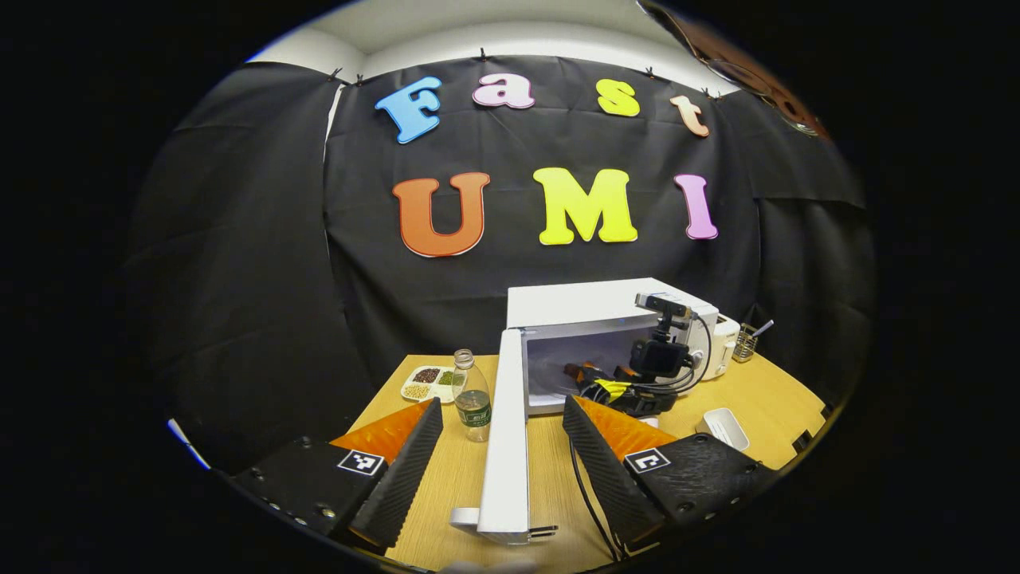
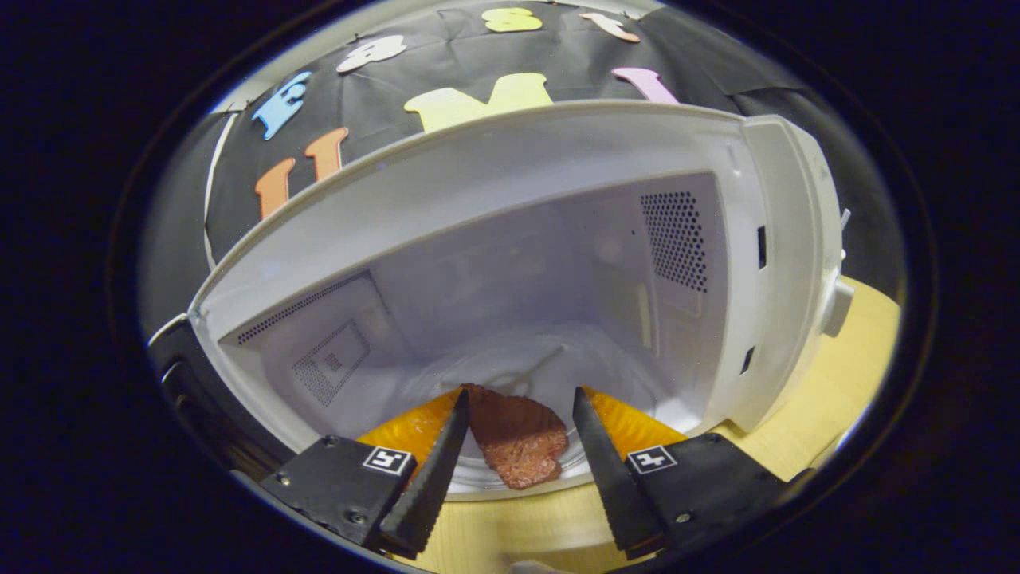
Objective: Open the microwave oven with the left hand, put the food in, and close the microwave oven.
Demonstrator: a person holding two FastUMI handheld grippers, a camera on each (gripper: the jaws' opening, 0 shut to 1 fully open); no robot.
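The white microwave [image 1: 594, 307] stands on the wooden table with its door [image 1: 504, 430] swung fully open towards me. The door's free edge lies between the fingers of my left gripper [image 1: 502, 406], which is open and not pressing on it. My right gripper [image 1: 606, 373] reaches into the oven's mouth. In the right gripper view the cavity [image 2: 518, 279] is close ahead. A brown slice of meat [image 2: 516, 440] lies on the glass turntable [image 2: 606, 367], between the fingers of my open right gripper [image 2: 519, 395]. The slice lies close against the left finger and clear of the right one.
Left of the door stand a clear water bottle [image 1: 472, 396] and a white tray of beans [image 1: 430, 383]. A small white dish [image 1: 725, 426] sits at the front right. Behind the microwave are a white appliance [image 1: 725, 344] and a wire holder [image 1: 746, 341].
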